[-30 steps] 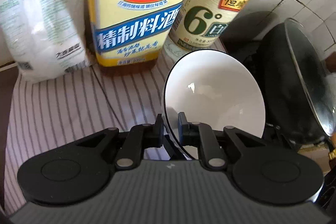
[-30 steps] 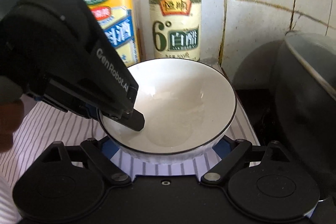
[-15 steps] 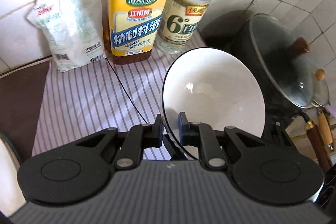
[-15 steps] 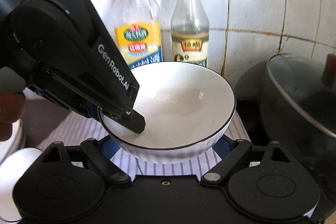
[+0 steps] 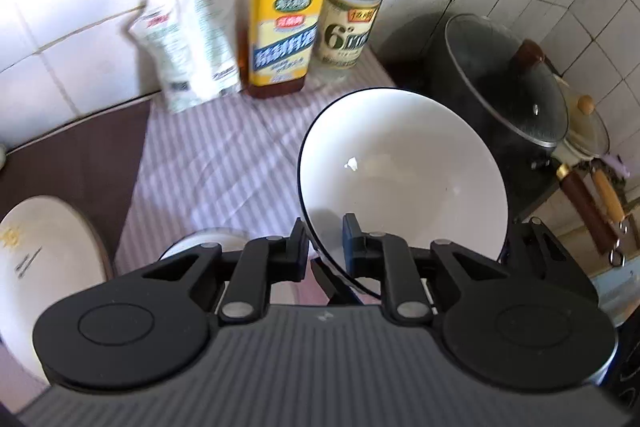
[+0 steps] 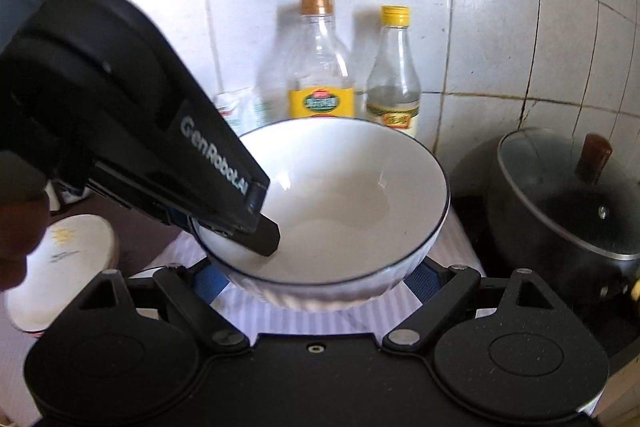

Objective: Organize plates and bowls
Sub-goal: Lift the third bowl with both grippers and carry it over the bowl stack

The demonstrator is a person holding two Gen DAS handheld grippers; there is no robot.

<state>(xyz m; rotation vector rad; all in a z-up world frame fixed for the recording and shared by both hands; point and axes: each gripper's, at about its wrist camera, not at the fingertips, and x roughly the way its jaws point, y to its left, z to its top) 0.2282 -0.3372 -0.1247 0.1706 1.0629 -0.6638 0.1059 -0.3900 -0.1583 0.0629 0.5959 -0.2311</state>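
The left gripper point(image 5: 325, 247) is clamped on the rim of the white bowl point(image 5: 404, 179). The right gripper point(image 6: 318, 277) holds the same bowl's sides between wide jaws, above the striped cloth point(image 5: 216, 163).

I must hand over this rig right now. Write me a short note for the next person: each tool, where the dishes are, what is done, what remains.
Left tool: shut on the rim of the white bowl, one finger inside, one outside.
Right tool: wide around the same bowl's outer wall; whether its pads press cannot be seen.
Bowl: held above the striped cloth, tilted.
Plate: on the counter, to the left; a second white dish shows just behind the left tool.
Done: bowl picked up.
Left: set it down with the other dishes.
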